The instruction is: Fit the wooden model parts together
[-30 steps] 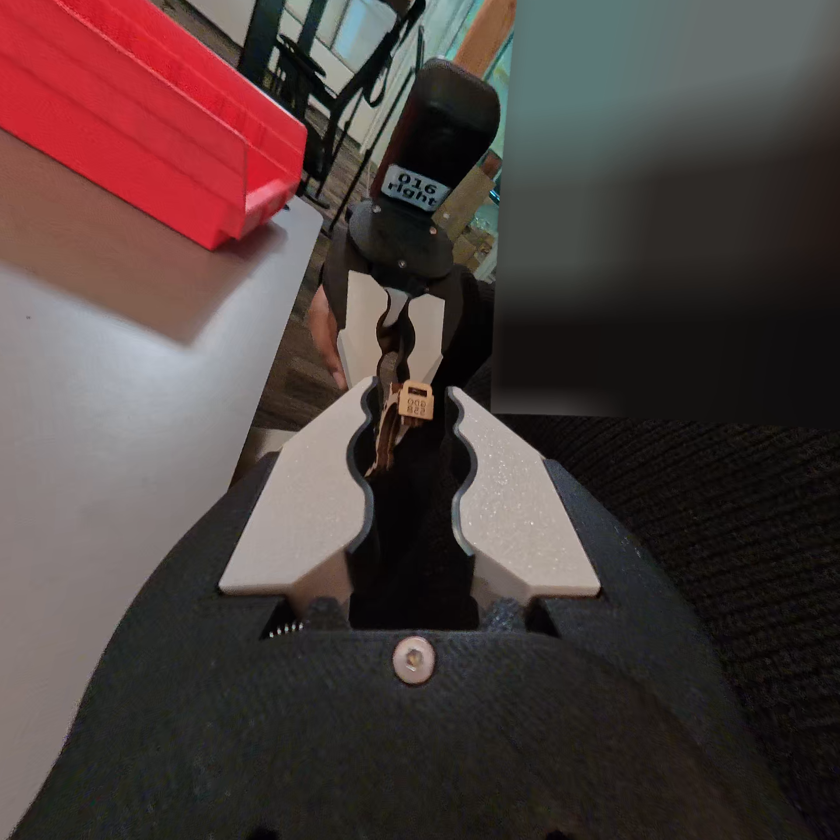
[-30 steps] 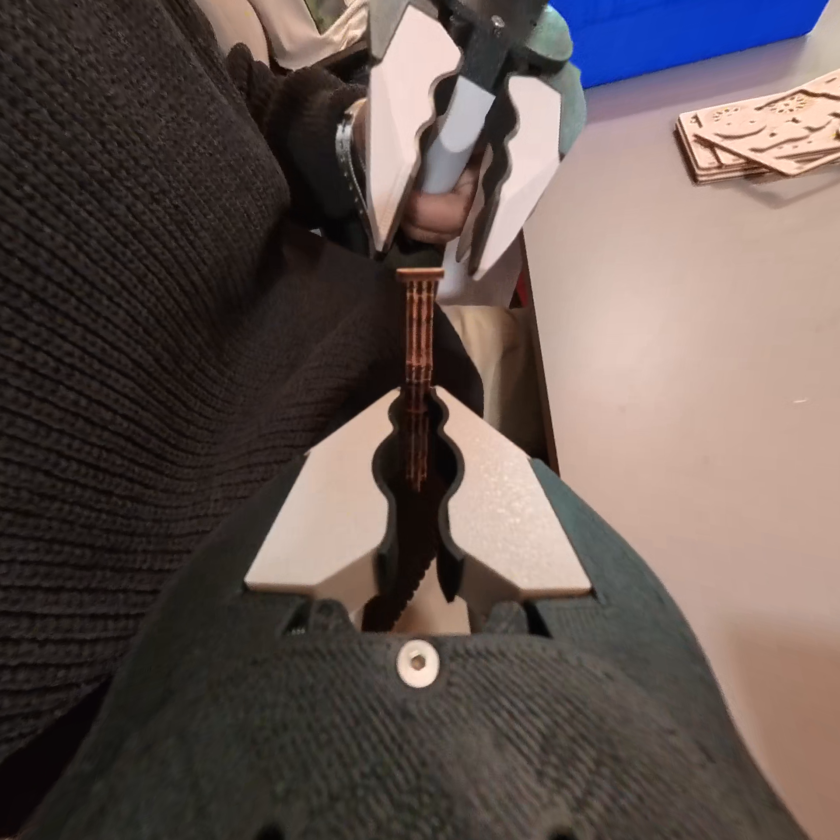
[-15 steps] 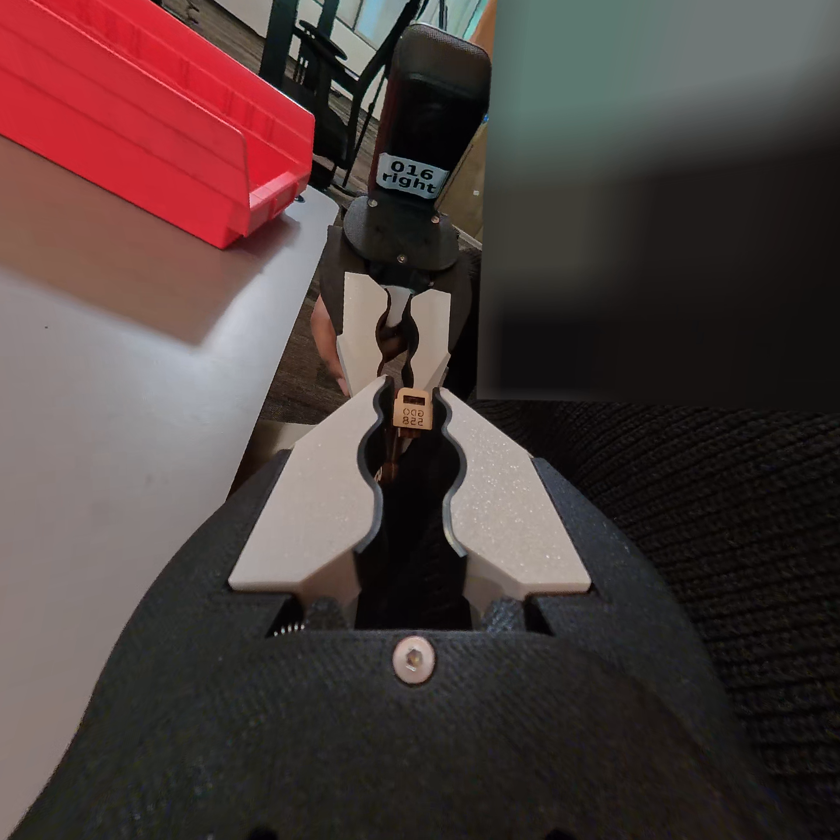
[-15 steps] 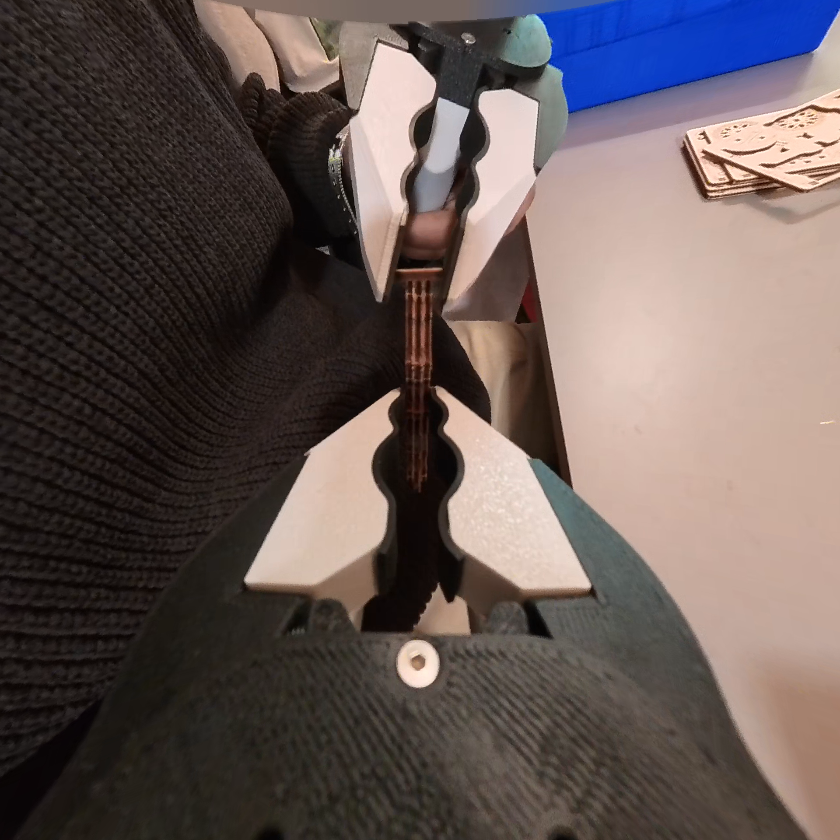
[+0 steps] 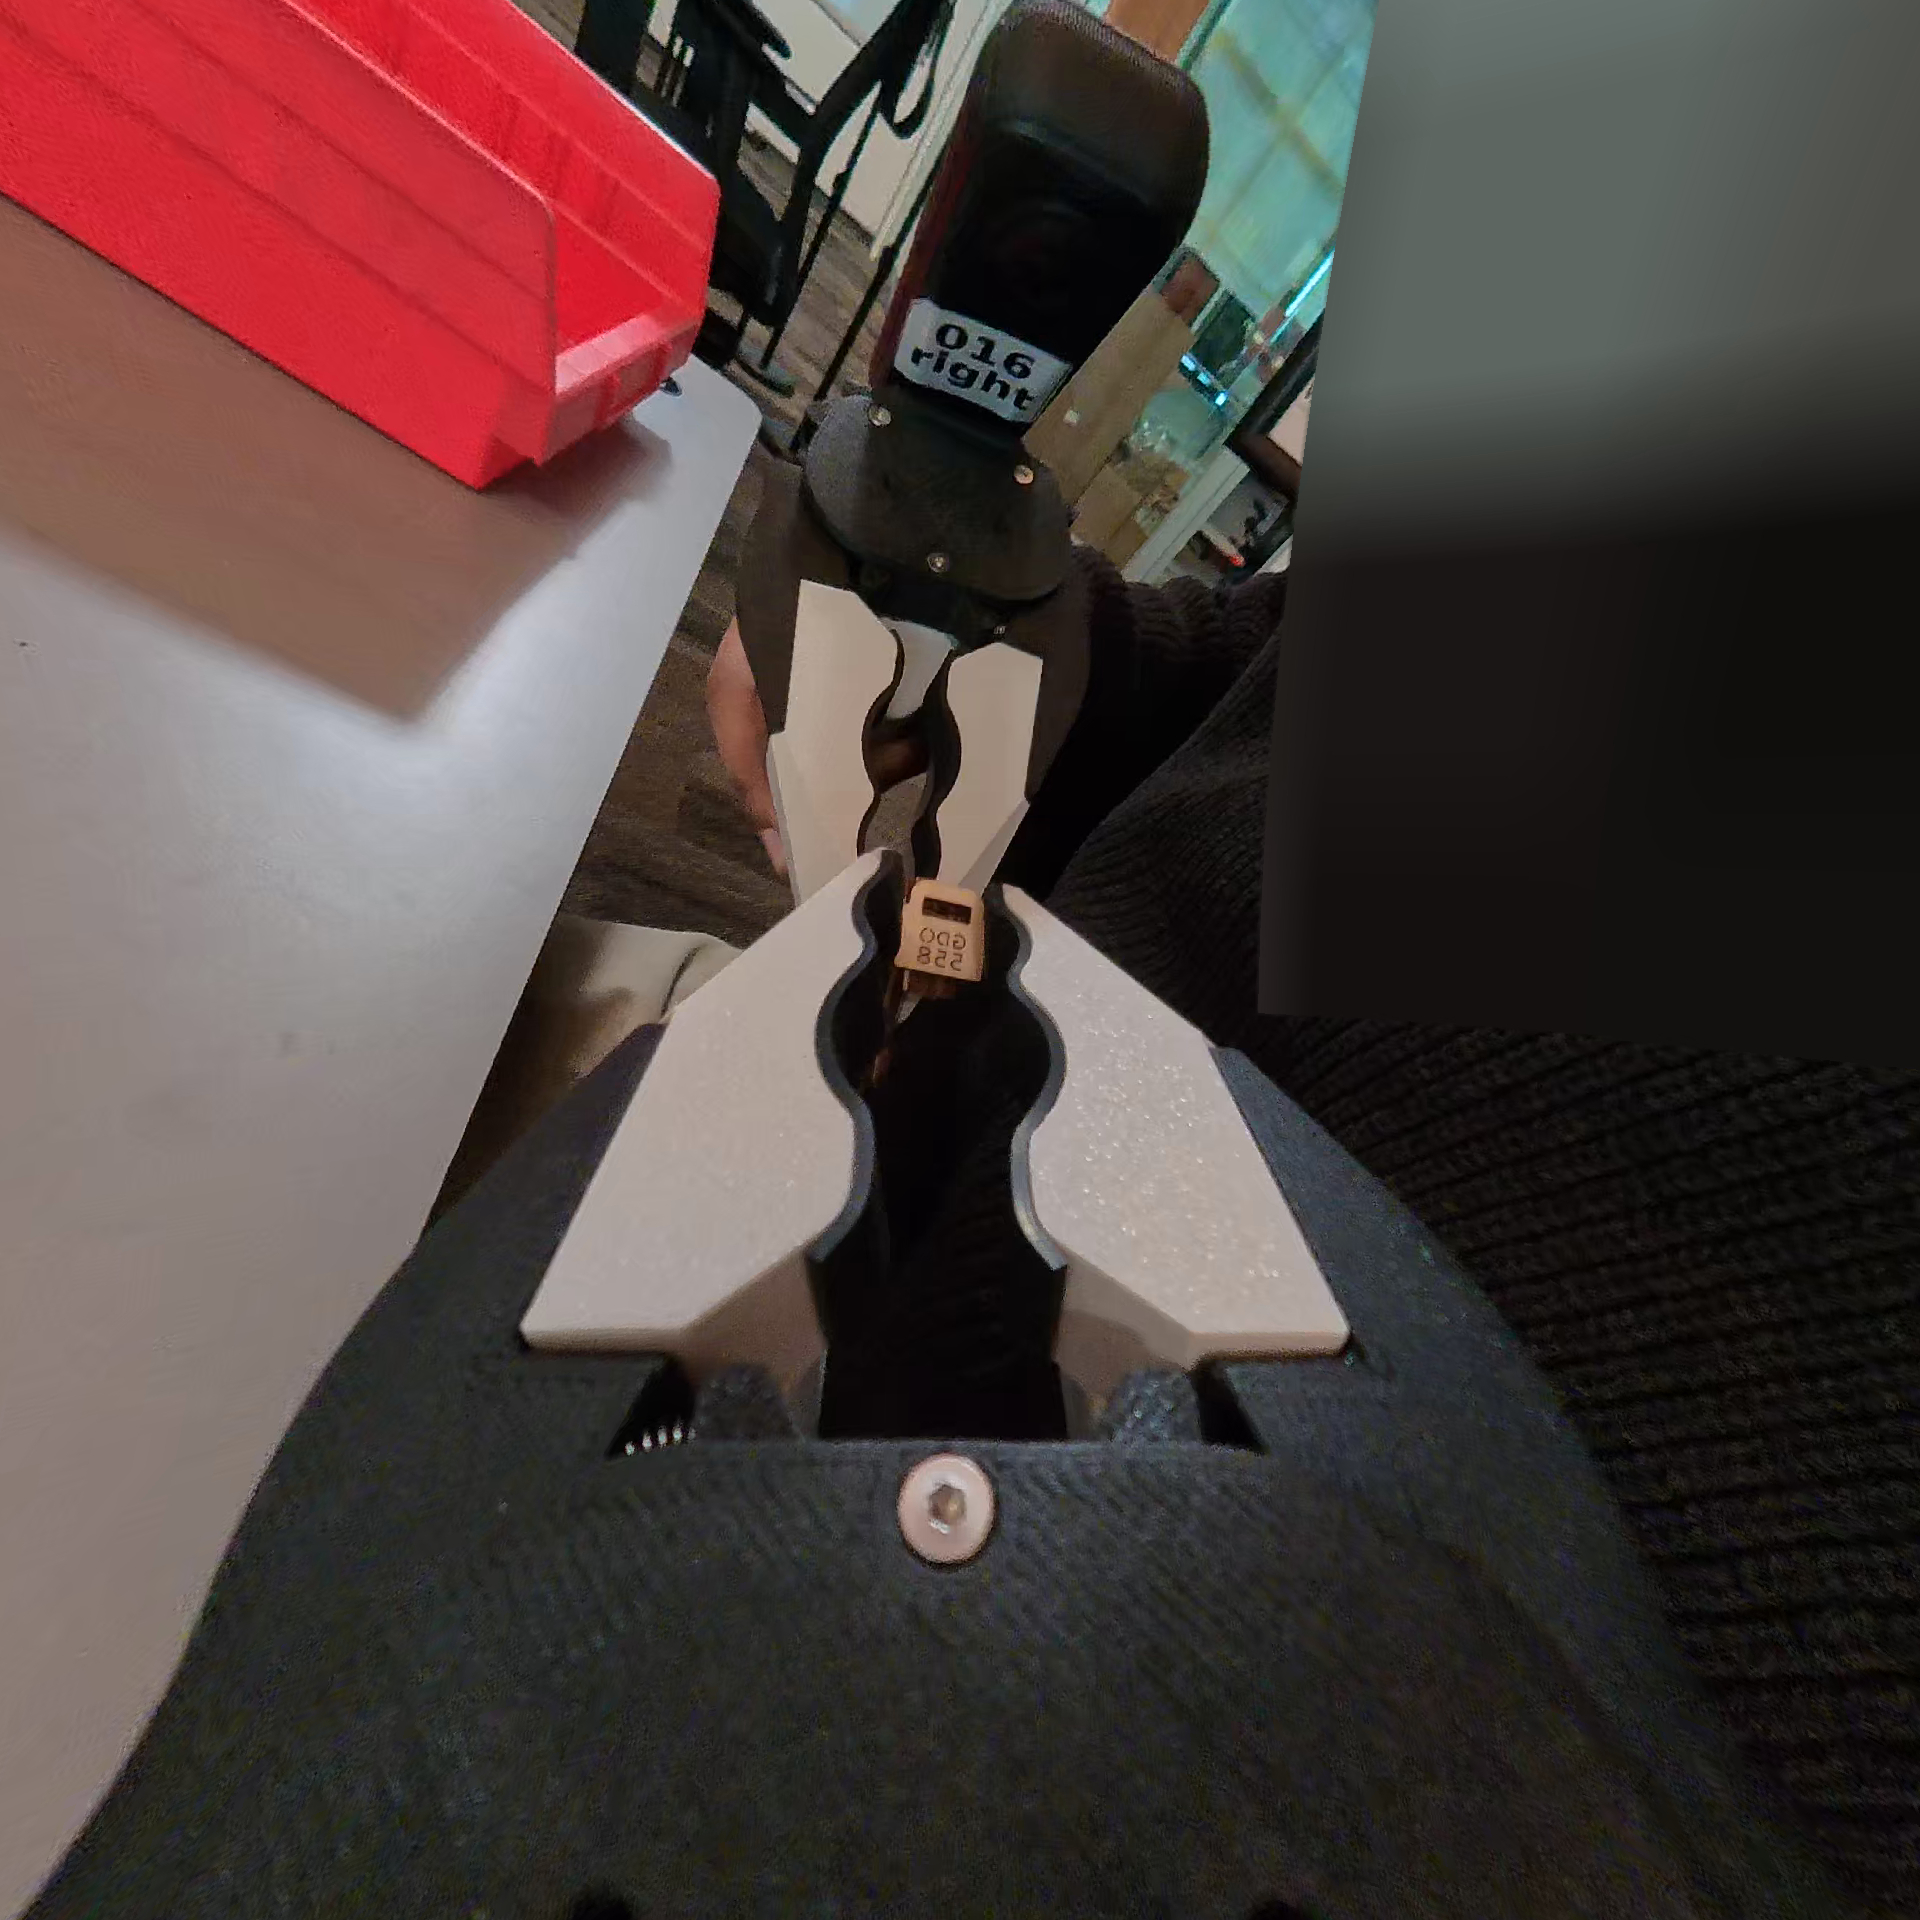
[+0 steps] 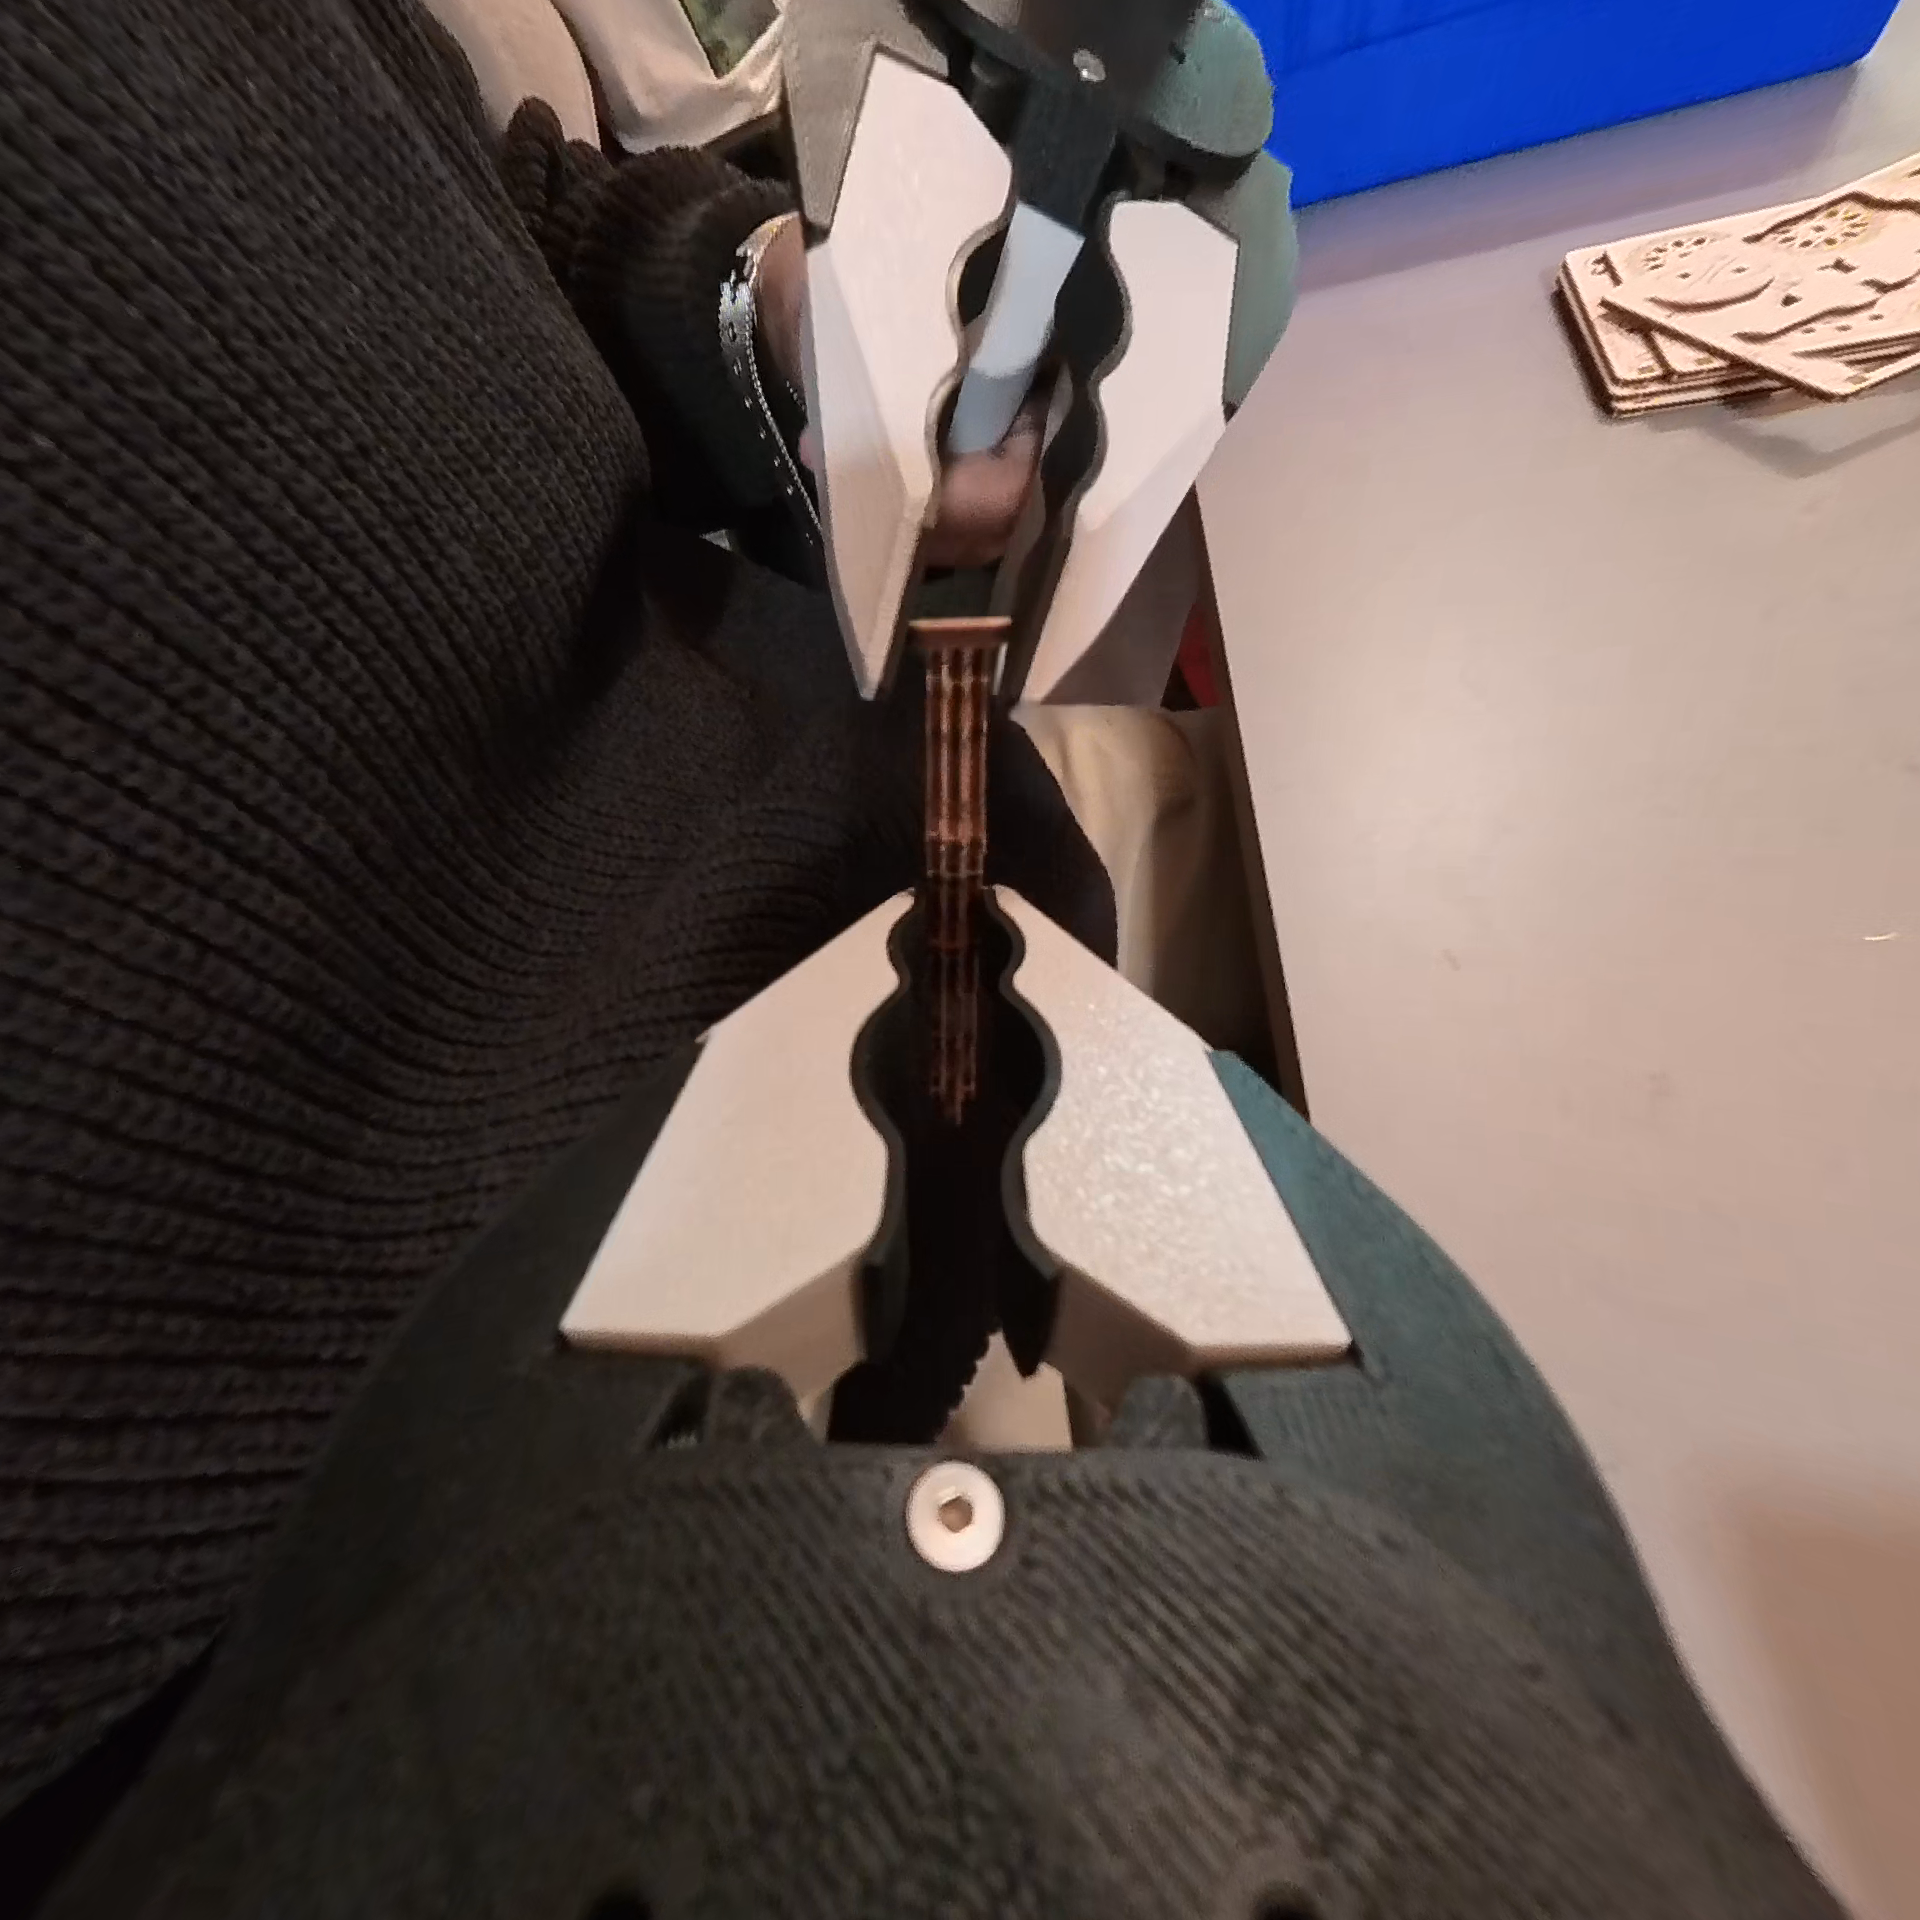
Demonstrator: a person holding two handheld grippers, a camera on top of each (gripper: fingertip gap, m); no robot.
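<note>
my two tools still nose to nose over my lap, wooden bit in between

Right tool (image 6: pixel 956 914) stays clamped on the layered wooden strip (image 6: pixel 958 790). My left tool (image 5: pixel 940 904) has backed off since half a second ago: its tips now sit narrowly apart around the small wooden cap (image 5: pixel 943 938), and I can't tell if they touch it. Red bin (image 5: pixel 343 208) and the wooden sheets (image 6: pixel 1756 301) are unmoved on the tabletop (image 6: pixel 1558 831)

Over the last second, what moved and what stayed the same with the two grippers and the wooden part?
The left gripper closed in from an offset position until its jaws bracket the cap end of the wooden part; they narrowed but do not visibly clamp it. The right gripper kept its grip on the part throughout. The wooden sheets on the table did not move.
</note>
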